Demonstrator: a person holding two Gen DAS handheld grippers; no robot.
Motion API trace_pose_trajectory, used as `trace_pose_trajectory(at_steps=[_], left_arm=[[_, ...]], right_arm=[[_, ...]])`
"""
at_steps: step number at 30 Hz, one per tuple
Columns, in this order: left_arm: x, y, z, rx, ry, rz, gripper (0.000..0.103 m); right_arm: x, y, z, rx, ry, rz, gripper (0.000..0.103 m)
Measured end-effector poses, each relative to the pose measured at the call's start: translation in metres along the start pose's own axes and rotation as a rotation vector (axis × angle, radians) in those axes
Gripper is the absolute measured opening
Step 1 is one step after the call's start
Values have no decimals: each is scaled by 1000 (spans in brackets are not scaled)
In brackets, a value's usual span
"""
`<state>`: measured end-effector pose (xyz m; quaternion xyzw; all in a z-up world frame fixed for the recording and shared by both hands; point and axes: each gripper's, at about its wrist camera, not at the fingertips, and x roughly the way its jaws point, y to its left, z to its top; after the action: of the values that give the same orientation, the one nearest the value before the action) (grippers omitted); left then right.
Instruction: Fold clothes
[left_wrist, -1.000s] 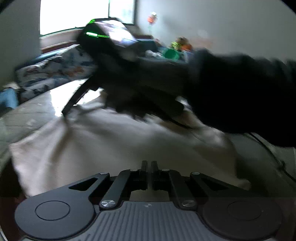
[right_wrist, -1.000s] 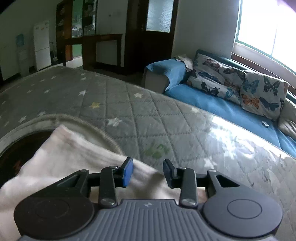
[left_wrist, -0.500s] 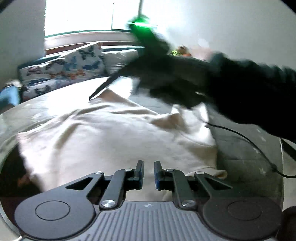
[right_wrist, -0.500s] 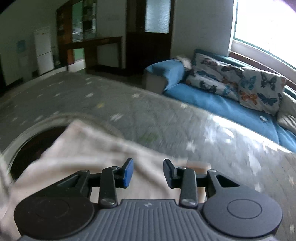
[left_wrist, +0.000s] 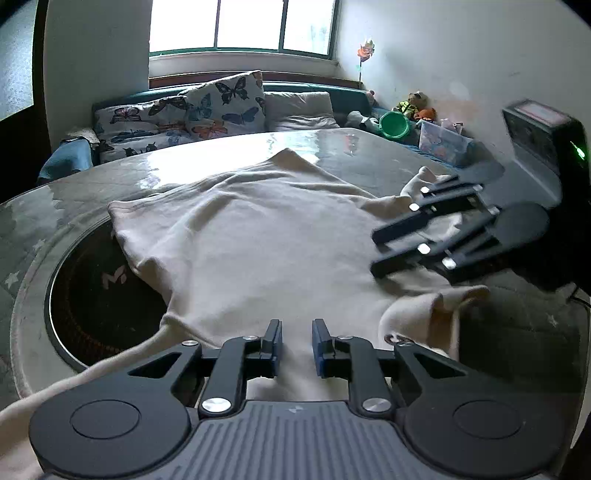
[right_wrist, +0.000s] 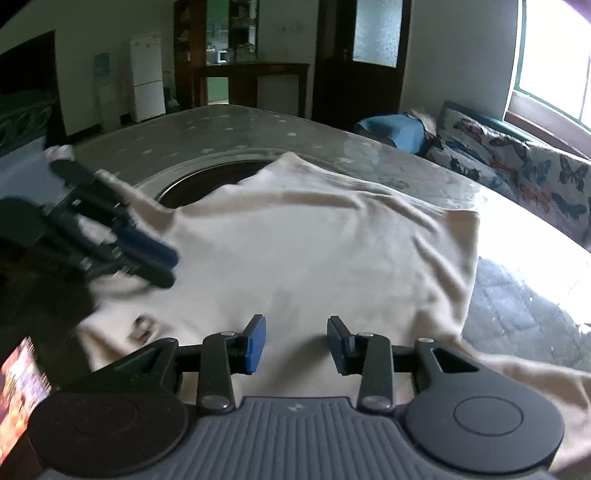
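A cream garment (left_wrist: 258, 229) lies spread and wrinkled over the quilted grey table (left_wrist: 369, 162). Part of it overhangs a round dark recess (left_wrist: 92, 288). My left gripper (left_wrist: 297, 345) hovers low over the garment's near edge. Its jaws are opening with a narrow gap, and no cloth is pinched between them. At the right of the left wrist view, my right gripper (left_wrist: 373, 251) stands open above a bunched corner of the cloth. The right wrist view shows the garment (right_wrist: 314, 240) under my open right gripper (right_wrist: 295, 343), with the left gripper (right_wrist: 170, 269) blurred at the left.
A sofa with butterfly cushions (left_wrist: 221, 107) runs behind the table under a window. A green bowl (left_wrist: 394, 124), soft toys and a clear box (left_wrist: 443, 142) sit at the back right. A black cable (left_wrist: 576, 299) trails on the right. A white fridge (right_wrist: 147, 77) and dark cabinets stand across the room.
The left jaws were shut and have parted. The right gripper and a dark sleeve swept from over the cloth to its right side. The garment now lies flatter and wider.
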<state>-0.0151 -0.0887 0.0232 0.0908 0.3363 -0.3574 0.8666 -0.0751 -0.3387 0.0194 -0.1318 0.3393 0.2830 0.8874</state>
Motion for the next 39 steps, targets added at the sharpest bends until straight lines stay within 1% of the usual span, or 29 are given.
trace_pose_trajectory(at_steps=[2,8,16,19,22,23,24,26,34,39], left_arm=[[-4,-2,-4,14,-4,11,21],[-15,-3,-14,6,-13,24,25],[-24,-12,-18,3,-28,33,29],[-27,-14,-19,-11,-31,37,29],[-31,-14,-19,-21,-38,37,30],[-32,-14,-19,-27,-40,35,32],[-33,-14,-19,-33,-42,36,36],[-34,-15,-18,-38,-48,46,40],[-38,-20,-7,-33,-85,37,40],[-29,-23,-4,-30,-75,30,40]], right_arm=[[-7,6,-6,-4,-15,-6,41],[-22,14,-20,-8,-65,-39,41],[-32,10,-30,54,-115,-45,49],[-32,10,-33,62,-117,-45,53],[-30,11,-35,59,-120,-45,54],[-30,12,-35,59,-121,-43,54],[-30,12,-35,61,-121,-42,55],[-30,11,-35,63,-119,-40,55],[-30,17,-37,44,-99,-41,55],[-32,20,-37,25,-100,-50,55]])
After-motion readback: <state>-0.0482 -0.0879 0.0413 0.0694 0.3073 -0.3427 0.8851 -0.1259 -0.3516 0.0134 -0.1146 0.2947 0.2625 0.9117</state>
